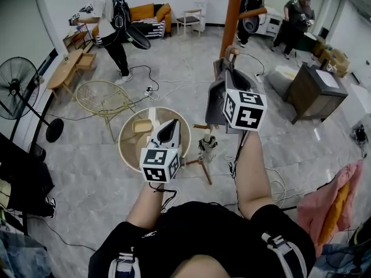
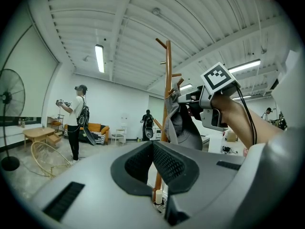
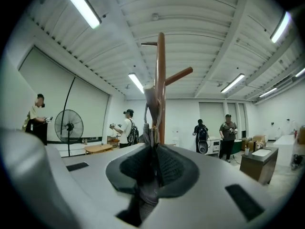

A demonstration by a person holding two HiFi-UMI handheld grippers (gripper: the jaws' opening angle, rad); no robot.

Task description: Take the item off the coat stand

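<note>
Grasping is the step in hand: the right hand-held gripper (image 3: 153,151) has its jaws closed tight on a fold of the grey cap (image 1: 217,100). The cap hangs on the coat stand (image 1: 234,10), just right of centre in the head view. In the right gripper view the grey cloth is pinched between the pads, with the stand rising straight behind it. The left hand-held gripper (image 2: 152,149) sits at lower centre of the head view, its jaws together with nothing between them. It points toward the stand but is well apart from it.

The cap appears to hang from a peg (image 1: 232,50), so it is gripped but not yet freed. The next move, as I judge it, calls for lifting the cap up and away from the stand until it clears that upward-slanting peg. The pinch needs to stay firm, since only a thin fold is held. A straight pull toward the person might snag the cap or tip the stand.
</note>
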